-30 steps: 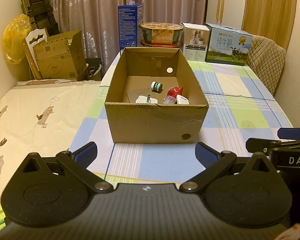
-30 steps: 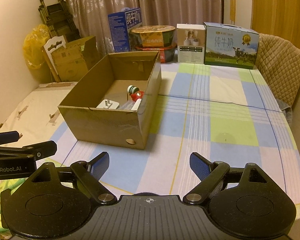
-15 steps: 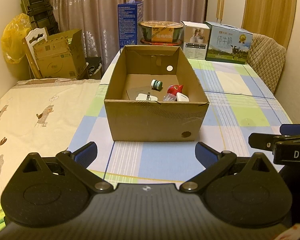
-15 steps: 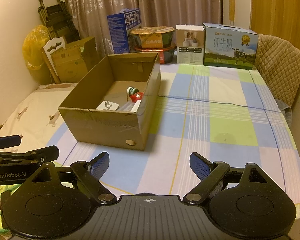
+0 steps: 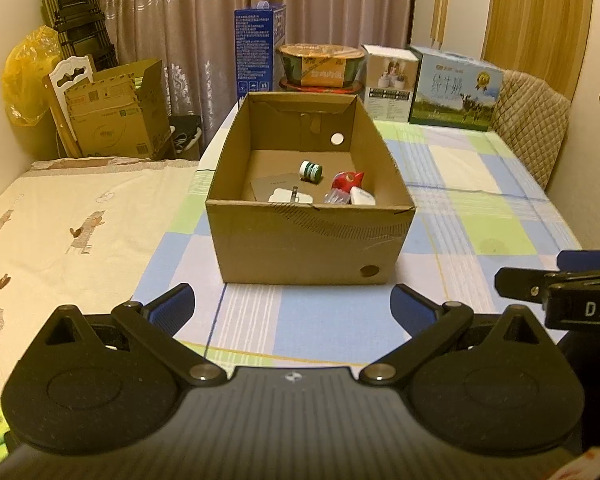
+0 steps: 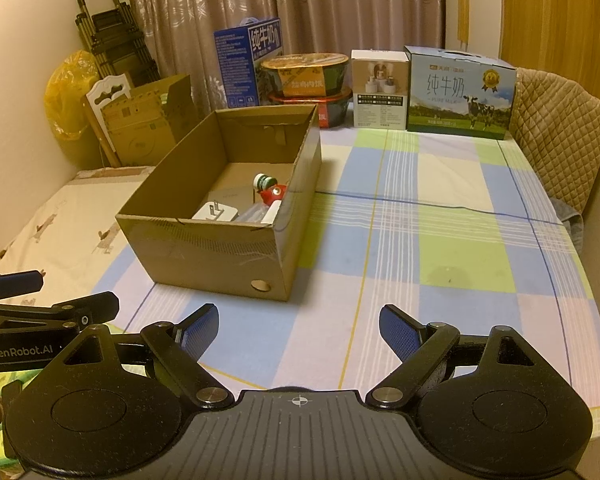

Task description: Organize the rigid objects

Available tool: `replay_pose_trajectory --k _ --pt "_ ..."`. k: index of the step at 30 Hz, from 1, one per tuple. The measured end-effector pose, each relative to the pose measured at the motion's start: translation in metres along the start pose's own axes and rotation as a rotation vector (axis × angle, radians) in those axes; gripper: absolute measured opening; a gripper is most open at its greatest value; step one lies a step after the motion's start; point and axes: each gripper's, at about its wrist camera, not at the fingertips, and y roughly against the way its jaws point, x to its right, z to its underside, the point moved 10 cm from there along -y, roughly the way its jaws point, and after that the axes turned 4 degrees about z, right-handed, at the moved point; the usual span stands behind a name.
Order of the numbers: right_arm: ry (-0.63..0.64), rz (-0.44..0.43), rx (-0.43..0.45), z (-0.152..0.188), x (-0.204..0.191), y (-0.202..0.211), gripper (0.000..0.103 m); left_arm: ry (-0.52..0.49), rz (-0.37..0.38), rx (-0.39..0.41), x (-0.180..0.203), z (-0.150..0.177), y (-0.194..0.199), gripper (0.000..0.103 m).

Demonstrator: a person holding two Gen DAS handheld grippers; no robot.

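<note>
Hovering empty, left gripper and right gripper gape, tilted tableward.

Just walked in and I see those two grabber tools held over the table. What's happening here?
A person holds a gripper in each hand, tidying small hard items into the open cardboard box on the checked tablecloth. Right now the left gripper and right gripper are both open and empty, short of the box. Inside lie a white plug adapter, a small green jar and a red-capped item.
</note>
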Motion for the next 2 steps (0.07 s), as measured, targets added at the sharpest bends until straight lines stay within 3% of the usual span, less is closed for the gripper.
replay_pose_trajectory --k 2 --pt "0.000 0.000 0.000 0.0000 -0.0002 0.0001 0.085 0.009 0.002 0.006 -0.0001 -0.0002 0.0004 0.102"
